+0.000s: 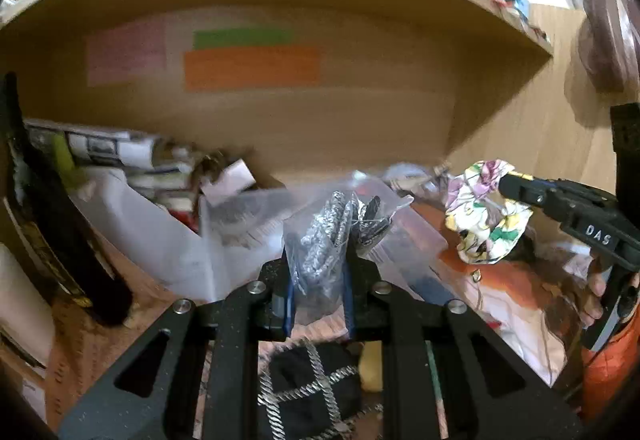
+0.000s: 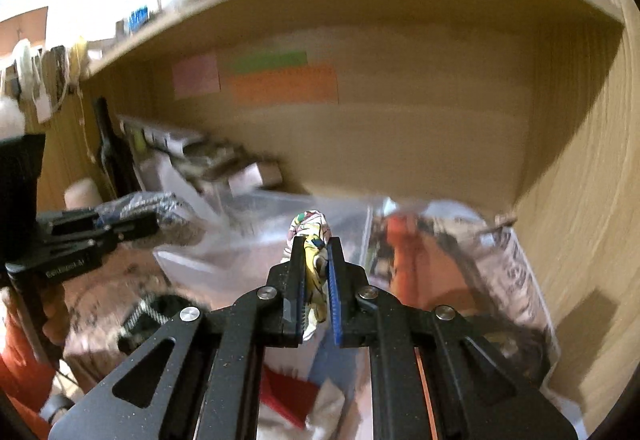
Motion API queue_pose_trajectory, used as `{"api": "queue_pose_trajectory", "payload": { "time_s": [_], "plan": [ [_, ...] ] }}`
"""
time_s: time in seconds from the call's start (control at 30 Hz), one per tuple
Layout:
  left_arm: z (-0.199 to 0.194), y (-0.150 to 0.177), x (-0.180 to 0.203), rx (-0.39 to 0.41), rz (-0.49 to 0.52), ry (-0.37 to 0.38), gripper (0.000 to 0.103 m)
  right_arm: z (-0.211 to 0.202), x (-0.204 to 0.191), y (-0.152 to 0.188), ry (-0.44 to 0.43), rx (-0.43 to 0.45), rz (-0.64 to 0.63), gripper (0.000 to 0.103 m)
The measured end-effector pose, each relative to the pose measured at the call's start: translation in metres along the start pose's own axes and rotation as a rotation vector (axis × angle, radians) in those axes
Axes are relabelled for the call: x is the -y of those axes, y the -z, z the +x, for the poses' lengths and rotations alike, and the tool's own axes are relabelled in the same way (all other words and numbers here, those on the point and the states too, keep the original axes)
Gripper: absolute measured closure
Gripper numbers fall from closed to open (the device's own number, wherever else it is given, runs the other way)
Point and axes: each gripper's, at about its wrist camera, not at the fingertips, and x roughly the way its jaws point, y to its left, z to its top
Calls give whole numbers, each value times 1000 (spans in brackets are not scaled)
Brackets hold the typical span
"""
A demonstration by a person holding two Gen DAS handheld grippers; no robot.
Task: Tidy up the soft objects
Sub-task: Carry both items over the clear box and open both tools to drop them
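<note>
Under the wooden shelf (image 1: 280, 128), left gripper (image 1: 318, 280) jaws clamped on a clear bag (image 1: 320, 252), right gripper (image 2: 314, 276) jaws on a floral scrunchie (image 2: 314, 264).

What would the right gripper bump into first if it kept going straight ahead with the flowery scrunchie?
Probably the clear plastic bag lying just beyond the right gripper, which is shut on the floral scrunchie. Past that stands the wooden back wall of the shelf. The picture is blurry, so the depth is a guess.
</note>
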Motion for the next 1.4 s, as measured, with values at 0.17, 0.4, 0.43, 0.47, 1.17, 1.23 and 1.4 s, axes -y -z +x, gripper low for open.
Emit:
{"api": "queue_pose_trajectory", "payload": {
  "time_s": [0.17, 0.4, 0.43, 0.47, 1.17, 1.23, 1.4],
  "plan": [
    [2, -14, -13, 27, -17, -35, 85, 4, -10, -20, -1, 60, -12, 94],
    [30, -19, -29, -23, -40, -62, 85, 33, -21, -33, -20, 57, -16, 94],
    [34, -19, -29, -34, -38, -67, 85, 40, -22, -33, -24, 45, -17, 94],
    [42, -18, -30, -53, -35, -66, 85, 44, -23, -33, -27, 35, -17, 94],
    [125, 10, -21, -281, 44, -77, 85, 146, -16, 9, -45, -329, -4, 94],
    [126, 10, -20, -290, 40, -77, 84, 147, -16, 11, -45, -344, -10, 94],
    [125, 9, -20, -292, 32, -71, 70, 148, -16, 13, -39, -359, -13, 80]
  ]
}}
